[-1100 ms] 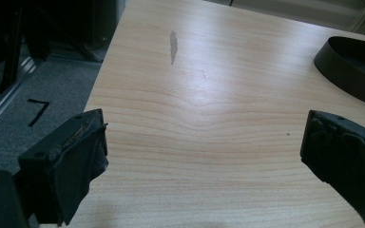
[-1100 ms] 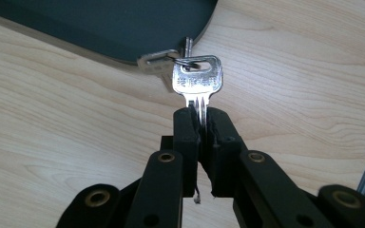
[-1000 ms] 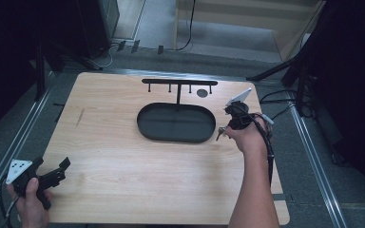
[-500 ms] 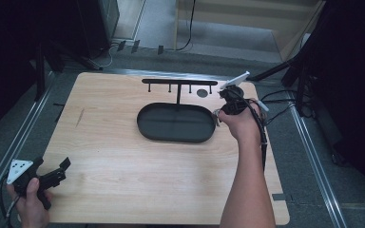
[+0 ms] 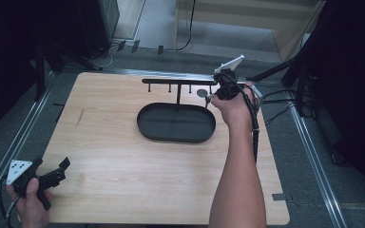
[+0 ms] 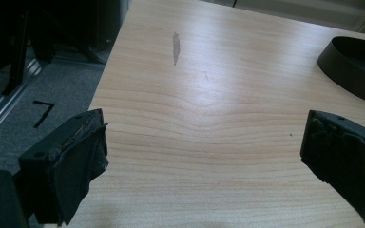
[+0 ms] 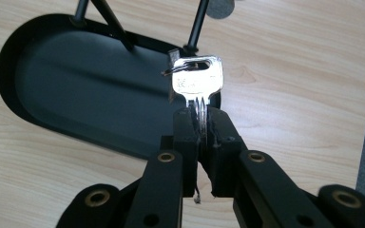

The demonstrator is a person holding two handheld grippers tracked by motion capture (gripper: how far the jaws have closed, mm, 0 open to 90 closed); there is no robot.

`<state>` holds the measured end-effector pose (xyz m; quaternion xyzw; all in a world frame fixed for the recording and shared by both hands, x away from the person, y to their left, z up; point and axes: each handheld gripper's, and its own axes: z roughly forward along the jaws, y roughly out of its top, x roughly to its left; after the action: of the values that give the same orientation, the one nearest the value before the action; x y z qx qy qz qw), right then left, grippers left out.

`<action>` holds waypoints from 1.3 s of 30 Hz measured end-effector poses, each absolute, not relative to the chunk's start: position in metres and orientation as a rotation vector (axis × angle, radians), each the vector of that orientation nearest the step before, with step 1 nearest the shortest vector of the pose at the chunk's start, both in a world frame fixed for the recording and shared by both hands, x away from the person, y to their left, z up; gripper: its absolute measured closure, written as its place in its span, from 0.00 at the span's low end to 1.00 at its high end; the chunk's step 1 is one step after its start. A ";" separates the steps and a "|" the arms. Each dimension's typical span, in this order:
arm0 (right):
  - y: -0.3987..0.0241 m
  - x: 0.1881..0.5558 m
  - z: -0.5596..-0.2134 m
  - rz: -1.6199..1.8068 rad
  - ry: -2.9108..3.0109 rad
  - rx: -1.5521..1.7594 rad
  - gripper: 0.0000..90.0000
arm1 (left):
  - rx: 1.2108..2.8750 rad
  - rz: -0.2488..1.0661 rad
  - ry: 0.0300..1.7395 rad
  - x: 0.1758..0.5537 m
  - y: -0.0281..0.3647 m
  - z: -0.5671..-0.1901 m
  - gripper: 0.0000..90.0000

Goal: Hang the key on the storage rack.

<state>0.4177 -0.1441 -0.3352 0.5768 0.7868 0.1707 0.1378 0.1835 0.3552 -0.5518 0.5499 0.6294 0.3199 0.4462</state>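
Observation:
A silver key (image 7: 197, 84) stands up between the jaws of my right gripper (image 7: 200, 124), which is shut on its blade; a small ring passes through the key's head. In the high view my right gripper (image 5: 213, 96) is at the right end of a black rack bar with short hooks (image 5: 178, 81), which rises on a post from a black oval tray (image 5: 177, 122). A round grey tag (image 5: 202, 93) hangs near that end. My left gripper (image 5: 59, 170) rests at the table's front left corner, its jaws wide open with nothing between its black pads (image 6: 78, 156).
The wooden table (image 5: 123, 161) carries a dark scuff mark (image 6: 175, 46) left of centre. Metal rails run along both sides of the table, and cables lie on the grey floor to the right. The tray's rim (image 6: 347, 66) lies ahead and right of my left gripper.
My right gripper has moved away from me with the key, from beside the tray's right end up to the right end of the hook bar. The left gripper has stayed still.

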 end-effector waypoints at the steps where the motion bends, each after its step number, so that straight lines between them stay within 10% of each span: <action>1: -0.144 0.418 -0.334 0.496 2.272 1.667 0.93 | 1.363 0.793 1.558 0.184 0.355 -0.552 0.02; 39: -0.159 0.432 -0.357 0.487 2.155 1.691 0.78 | 1.369 0.787 1.547 0.184 0.354 -0.552 0.02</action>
<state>0.4315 -0.1594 -0.3569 0.5980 0.7622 0.1722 0.1786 0.1838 0.3544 -0.5519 0.5535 0.6253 0.3183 0.4487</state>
